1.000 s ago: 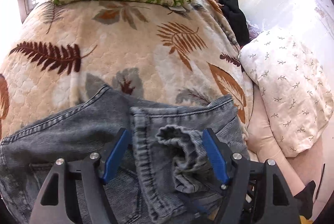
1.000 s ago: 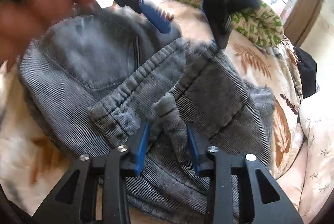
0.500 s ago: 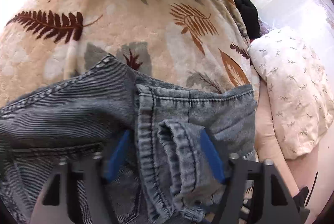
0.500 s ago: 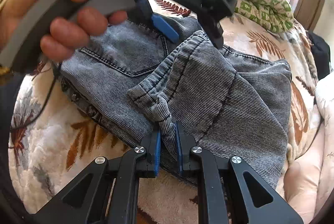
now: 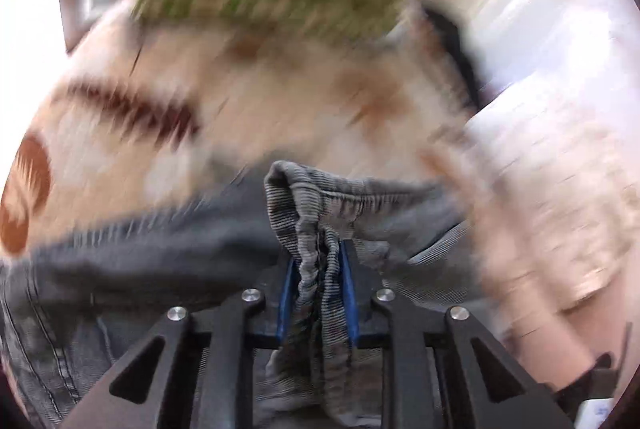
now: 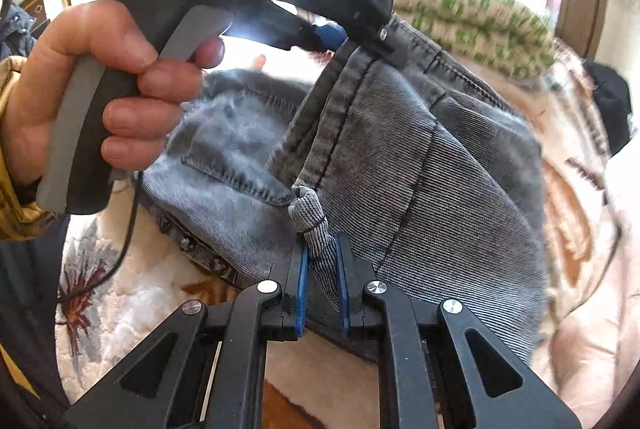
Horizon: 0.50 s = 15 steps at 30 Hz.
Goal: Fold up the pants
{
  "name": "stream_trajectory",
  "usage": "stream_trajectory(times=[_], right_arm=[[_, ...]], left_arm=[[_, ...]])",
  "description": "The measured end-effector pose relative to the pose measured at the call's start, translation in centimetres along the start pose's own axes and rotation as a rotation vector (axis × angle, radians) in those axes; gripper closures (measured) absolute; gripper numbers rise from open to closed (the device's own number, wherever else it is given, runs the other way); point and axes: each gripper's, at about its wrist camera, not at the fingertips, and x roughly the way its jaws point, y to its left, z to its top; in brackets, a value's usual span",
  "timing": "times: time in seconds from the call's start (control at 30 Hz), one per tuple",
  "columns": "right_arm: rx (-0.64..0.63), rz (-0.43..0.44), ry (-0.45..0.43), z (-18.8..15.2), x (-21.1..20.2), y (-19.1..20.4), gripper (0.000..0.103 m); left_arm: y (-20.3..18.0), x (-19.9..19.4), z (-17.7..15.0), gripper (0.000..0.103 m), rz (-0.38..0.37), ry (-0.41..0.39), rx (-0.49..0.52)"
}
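Left gripper [image 5: 318,269]: now clenched on bunched hem of the pants [image 5: 160,253]; a second ago it was spread wide around it.
Right gripper [image 6: 322,269]: clamped on a denim fold.
Pants: lifted off the quilt [image 6: 132,293], between both grippers.
Meaning: a fold-over is judged under way.

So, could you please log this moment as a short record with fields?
surface: leaf-print quilt
garment: grey jeans, partly folded
left gripper: shut on bunched jeans hem
right gripper: shut on jeans edge
left hand: holding the gripper handle
background: green patterned bedding, blurred
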Motion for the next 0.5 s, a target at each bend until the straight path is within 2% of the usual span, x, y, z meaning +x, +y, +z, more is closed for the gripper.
stream_trajectory(times=[0.03, 0.13, 0.17, 0.27, 0.5], right_arm=[[-0.005, 0.006, 0.033, -0.5, 1.1, 0.2, 0.09], [-0.017, 0.015, 0.038, -1.0, 1.5, 0.4, 0.09], [-0.011, 0.021, 0.036, -0.8, 1.4, 0.2, 0.09], [0.024, 0.022, -0.007, -0.5, 0.3, -0.2, 0.091], [0.367, 0.125, -0.268, 2.3, -5.5, -5.9, 0.091]], left_arm=[[1.3, 0.9, -0.6, 0.076, -0.001, 0.037, -0.045], [3.8, 0.3, -1.3, 0.066, -0.124, 0.02, -0.18], [3.9, -0.2, -1.2, 0.059, -0.13, 0.012, -0.181], [4.0, -1.6, -1.0, 0.048, -0.121, -0.026, -0.152], [5.6, -2.9, -2.4, 0.047, -0.195, -0.057, -0.216]])
